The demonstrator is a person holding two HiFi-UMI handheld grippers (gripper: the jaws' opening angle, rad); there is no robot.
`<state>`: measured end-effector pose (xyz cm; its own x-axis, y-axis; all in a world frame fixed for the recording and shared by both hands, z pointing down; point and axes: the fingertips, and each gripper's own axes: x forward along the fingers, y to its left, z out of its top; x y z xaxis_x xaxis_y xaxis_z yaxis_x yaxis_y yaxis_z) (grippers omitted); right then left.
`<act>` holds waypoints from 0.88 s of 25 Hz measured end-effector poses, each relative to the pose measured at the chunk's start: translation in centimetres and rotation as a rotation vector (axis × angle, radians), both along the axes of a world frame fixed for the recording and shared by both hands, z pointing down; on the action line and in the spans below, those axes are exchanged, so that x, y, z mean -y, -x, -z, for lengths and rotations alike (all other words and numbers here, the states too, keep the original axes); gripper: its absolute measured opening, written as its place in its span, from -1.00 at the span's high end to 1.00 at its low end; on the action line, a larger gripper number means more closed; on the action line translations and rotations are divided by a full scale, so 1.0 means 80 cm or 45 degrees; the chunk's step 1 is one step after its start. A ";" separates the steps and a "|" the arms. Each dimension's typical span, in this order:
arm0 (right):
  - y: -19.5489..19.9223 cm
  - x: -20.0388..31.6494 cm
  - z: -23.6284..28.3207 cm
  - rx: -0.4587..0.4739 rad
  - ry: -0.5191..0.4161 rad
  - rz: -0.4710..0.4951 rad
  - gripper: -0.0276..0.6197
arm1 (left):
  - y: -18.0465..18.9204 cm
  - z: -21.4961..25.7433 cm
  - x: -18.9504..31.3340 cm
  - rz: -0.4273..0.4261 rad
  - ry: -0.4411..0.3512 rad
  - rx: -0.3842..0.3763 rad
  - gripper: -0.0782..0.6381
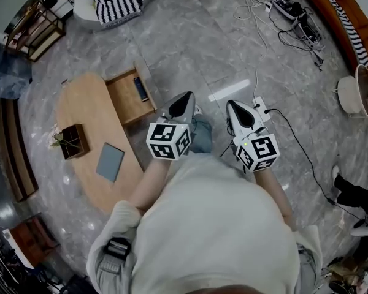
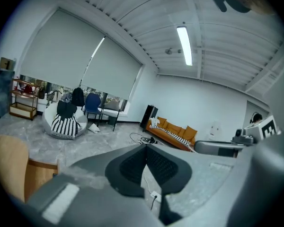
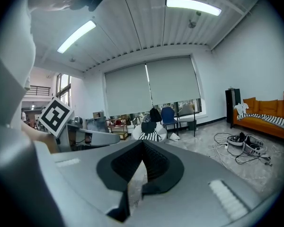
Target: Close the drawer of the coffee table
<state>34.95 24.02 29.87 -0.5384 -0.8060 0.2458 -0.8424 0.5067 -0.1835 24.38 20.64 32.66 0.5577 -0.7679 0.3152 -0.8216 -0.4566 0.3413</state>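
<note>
Light-wood drawer point(image 1: 126, 101) out rightward, long side along oval wooden coffee table point(image 1: 89, 118); my left gripper point(image 1: 185, 98), right gripper point(image 1: 235, 106) nearby, both shut, empty.

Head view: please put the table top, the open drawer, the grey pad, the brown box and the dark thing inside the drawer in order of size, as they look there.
1. table top, by far the largest
2. drawer
3. grey pad and brown box: about alike, so not ranked
4. dark thing, the smallest
</note>
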 end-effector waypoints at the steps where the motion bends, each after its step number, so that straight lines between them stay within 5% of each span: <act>1: -0.001 0.018 0.003 -0.003 -0.005 0.003 0.91 | 0.001 0.000 0.015 0.012 0.004 -0.008 0.78; 22: 0.050 0.376 0.009 -0.033 0.012 0.201 0.91 | 0.066 -0.019 0.336 0.315 0.065 -0.071 0.78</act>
